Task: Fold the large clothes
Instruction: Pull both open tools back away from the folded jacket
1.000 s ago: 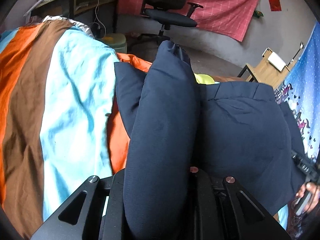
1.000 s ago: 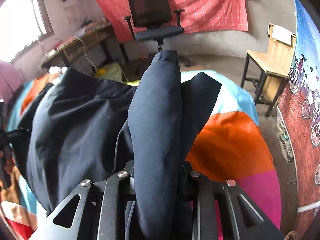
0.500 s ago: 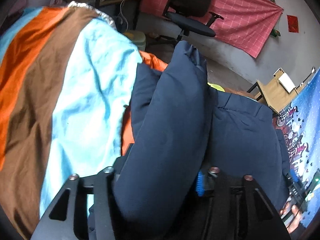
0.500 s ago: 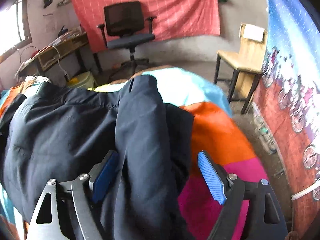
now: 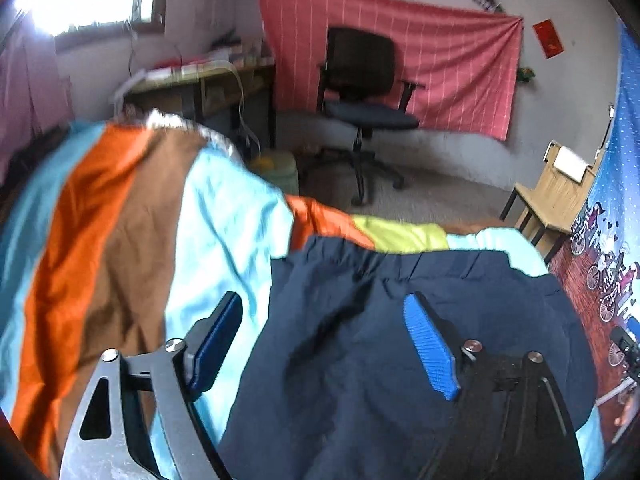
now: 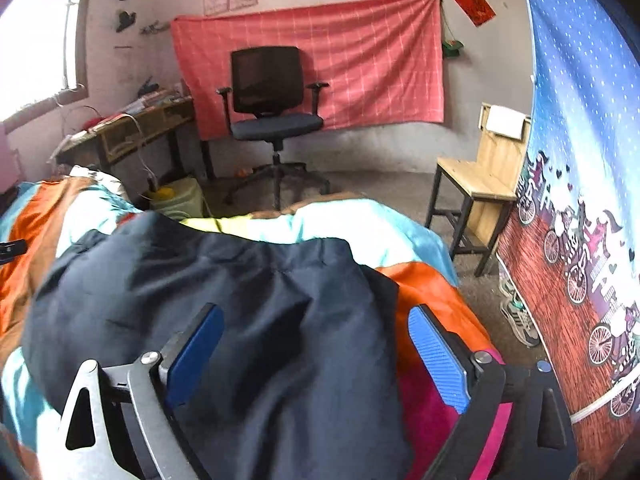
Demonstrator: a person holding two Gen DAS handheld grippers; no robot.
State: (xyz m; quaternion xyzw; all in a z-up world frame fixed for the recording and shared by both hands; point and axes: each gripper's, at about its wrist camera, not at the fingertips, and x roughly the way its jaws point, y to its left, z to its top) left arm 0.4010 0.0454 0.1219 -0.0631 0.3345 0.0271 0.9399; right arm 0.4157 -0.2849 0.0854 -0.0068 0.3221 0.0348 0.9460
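A large navy garment lies folded on a striped bedspread. My left gripper is open, its blue pads held just above the garment's left edge, gripping nothing. The garment also shows in the right wrist view. My right gripper is open above the garment's right edge, with cloth lying between the pads but not pinched. The bedspread shows orange and pink to the right of the garment.
A black office chair stands past the bed's far end before a red wall cloth. A wooden chair is at the right, a desk at the left. A printed hanging borders the right side.
Both grippers were shut on folds of the navy garment a second ago. They have opened, let it drop onto the bed, and drawn up and back.
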